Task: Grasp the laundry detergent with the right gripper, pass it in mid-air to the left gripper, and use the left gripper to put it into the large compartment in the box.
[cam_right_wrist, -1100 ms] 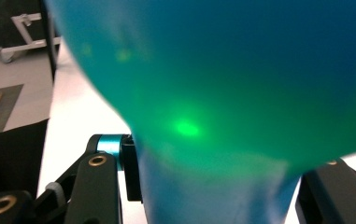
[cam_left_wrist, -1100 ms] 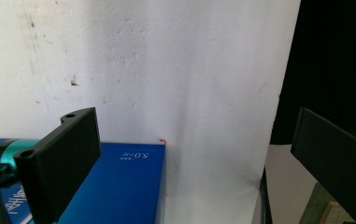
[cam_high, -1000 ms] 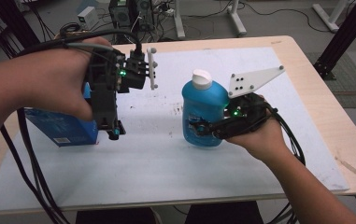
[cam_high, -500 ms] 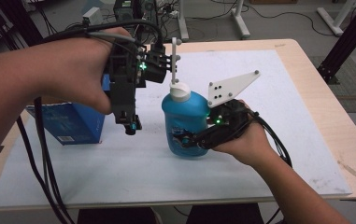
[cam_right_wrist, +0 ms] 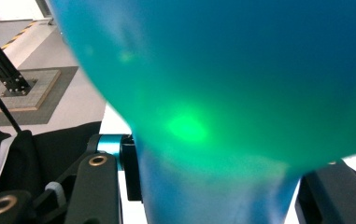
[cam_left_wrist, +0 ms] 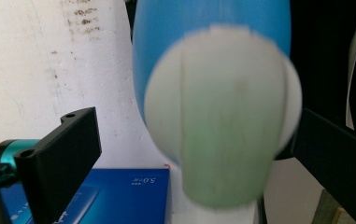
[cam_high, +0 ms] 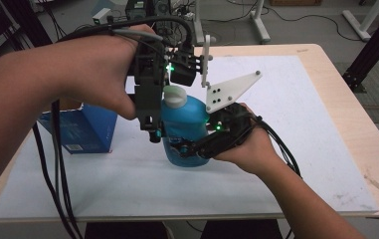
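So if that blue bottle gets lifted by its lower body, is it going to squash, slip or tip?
The blue bottle looks like smooth thin plastic, so it may flex and slip. It seems full of liquid, so likely heavy. Tall, with a narrow white cap, it could tip if bumped.

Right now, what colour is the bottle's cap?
White cap on the blue bottle; clearest in the left gripper view.

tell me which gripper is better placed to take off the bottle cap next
Left. The left gripper hangs over the white cap, its jaws open either side of it, while the right gripper is shut on the blue bottle, steadying it.
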{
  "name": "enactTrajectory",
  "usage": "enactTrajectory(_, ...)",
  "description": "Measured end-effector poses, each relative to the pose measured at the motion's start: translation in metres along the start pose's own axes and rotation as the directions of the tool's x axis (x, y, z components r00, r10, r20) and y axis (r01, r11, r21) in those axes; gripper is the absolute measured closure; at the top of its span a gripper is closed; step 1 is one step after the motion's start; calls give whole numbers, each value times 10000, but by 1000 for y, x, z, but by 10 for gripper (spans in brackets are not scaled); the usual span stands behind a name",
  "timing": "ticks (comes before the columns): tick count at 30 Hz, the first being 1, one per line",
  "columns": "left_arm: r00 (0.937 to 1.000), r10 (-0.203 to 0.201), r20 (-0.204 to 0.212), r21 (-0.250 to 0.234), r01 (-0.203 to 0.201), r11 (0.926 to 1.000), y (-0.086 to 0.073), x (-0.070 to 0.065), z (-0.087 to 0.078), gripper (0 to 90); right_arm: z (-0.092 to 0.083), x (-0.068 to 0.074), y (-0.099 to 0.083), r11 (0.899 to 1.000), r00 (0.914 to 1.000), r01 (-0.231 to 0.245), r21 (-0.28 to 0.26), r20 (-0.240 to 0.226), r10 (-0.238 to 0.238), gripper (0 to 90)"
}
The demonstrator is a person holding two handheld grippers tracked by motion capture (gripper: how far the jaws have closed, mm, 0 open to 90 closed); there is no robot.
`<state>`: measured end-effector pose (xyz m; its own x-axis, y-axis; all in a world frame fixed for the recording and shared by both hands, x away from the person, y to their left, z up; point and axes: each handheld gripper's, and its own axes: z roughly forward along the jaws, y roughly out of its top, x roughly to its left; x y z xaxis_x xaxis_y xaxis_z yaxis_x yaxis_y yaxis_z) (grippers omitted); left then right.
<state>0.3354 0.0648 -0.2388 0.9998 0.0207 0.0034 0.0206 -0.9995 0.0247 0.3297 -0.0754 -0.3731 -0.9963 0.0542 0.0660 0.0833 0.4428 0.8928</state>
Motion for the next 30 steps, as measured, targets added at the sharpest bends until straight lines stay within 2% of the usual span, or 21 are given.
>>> enactTrajectory(6, 9999, 77, 78, 53, -77, 10000, 4, -1, 2, 16, 4, 0, 5, 9999, 9999, 117, -87, -49, -118, 460)
enactTrajectory(11, 9999, -12, 107, 25, 12, 10000, 7, -1, 3, 17, 8, 0, 7, 9999, 9998, 131, -97, -147, -133, 460)
enactTrajectory(20, 10000, 72, -59, 74, -71, 9999, 11, -2, 4, 31, 8, -1, 7, 9999, 9999, 128, -113, -102, -129, 461)
enactTrajectory(22, 10000, 71, 13, 27, -71, 10000, 11, -2, 4, 105, 7, -1, 7, 9999, 9999, 119, -90, -93, -120, 461)
enactTrajectory(30, 9998, 168, -48, 4, -168, 9999, 14, -2, 4, 113, 6, -1, 9, 9998, 9999, 140, -130, -46, -141, 461)
